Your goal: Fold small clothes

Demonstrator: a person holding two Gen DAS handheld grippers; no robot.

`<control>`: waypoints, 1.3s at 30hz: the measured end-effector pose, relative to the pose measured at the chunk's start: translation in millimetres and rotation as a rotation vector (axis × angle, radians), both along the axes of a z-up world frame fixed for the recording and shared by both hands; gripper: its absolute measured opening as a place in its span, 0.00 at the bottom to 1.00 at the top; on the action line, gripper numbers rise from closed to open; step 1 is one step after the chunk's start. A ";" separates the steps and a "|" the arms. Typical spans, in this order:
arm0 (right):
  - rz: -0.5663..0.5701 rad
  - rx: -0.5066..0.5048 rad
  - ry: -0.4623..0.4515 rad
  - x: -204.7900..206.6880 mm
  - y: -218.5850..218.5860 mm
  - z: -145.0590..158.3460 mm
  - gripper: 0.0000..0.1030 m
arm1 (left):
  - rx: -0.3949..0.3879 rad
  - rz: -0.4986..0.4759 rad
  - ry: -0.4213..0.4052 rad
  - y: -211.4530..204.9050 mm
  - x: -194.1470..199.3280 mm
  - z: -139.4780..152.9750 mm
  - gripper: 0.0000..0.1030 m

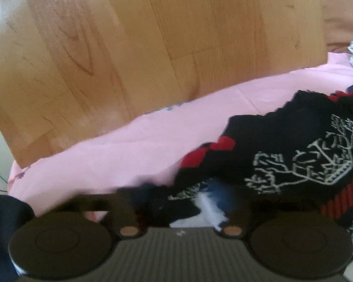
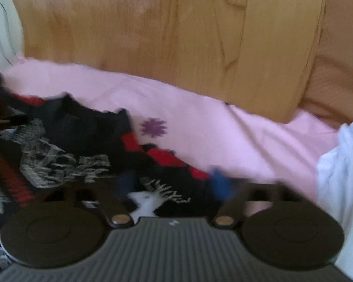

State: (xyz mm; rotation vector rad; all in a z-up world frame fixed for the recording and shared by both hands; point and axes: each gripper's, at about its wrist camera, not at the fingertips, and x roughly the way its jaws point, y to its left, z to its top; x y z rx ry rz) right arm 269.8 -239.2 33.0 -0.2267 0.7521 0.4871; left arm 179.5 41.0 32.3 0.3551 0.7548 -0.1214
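You are working low over the dark knit garment (image 1: pixel 282 145), black with red bands and a white stitched pattern, which is lying rumpled on the pink sheet (image 1: pixel 129 145). Your left claw (image 1: pixel 176 202) is sitting at the garment's near edge with dark and white fabric between its fingers; blur is hiding the tips, so I cannot tell whether it is pinching. Your right claw (image 2: pixel 176 192) is hovering over the same garment's (image 2: pixel 82 145) near hem, spread wide, with no grip visible. Judging by the bunched, uneven cloth, folding is looking barely begun: no clean fold is showing. Beyond the garment, a white cloth (image 2: pixel 341 164) is waiting on the sheet, and the wooden headboard (image 1: pixel 153 35) is standing behind.
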 end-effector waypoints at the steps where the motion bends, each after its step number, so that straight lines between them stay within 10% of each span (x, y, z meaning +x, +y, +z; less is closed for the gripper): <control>1: 0.004 -0.005 -0.035 -6.1 1.8 2.4 0.15 | 0.002 0.011 -0.013 -3.1 -0.8 1.5 0.06; 9: -0.153 -0.073 -0.424 4.7 16.1 34.1 0.02 | -0.065 0.106 -0.234 -33.0 38.0 53.1 0.05; 13: -0.330 0.024 -0.235 40.0 -3.0 21.1 0.04 | 0.084 0.215 -0.130 -53.2 77.2 18.6 0.07; 18: -0.155 0.127 -0.171 -11.7 -12.4 35.5 0.28 | 0.007 0.181 -0.098 -29.5 43.6 31.1 0.10; 26: 0.061 0.297 -0.031 -133.7 -8.5 51.1 0.36 | -0.129 0.146 -0.187 50.8 -107.1 92.6 0.22; 35: 0.575 0.145 0.067 -285.2 115.3 29.2 0.64 | -0.260 0.201 -0.201 92.9 -260.7 73.9 0.22; 37: 0.643 0.029 0.051 -304.8 136.2 8.4 0.62 | -0.278 0.198 -0.187 93.8 -276.8 69.0 0.26; 39: 0.642 -0.012 0.000 -313.3 139.1 -7.3 0.30 | -0.310 0.173 -0.169 91.0 -286.6 63.8 0.28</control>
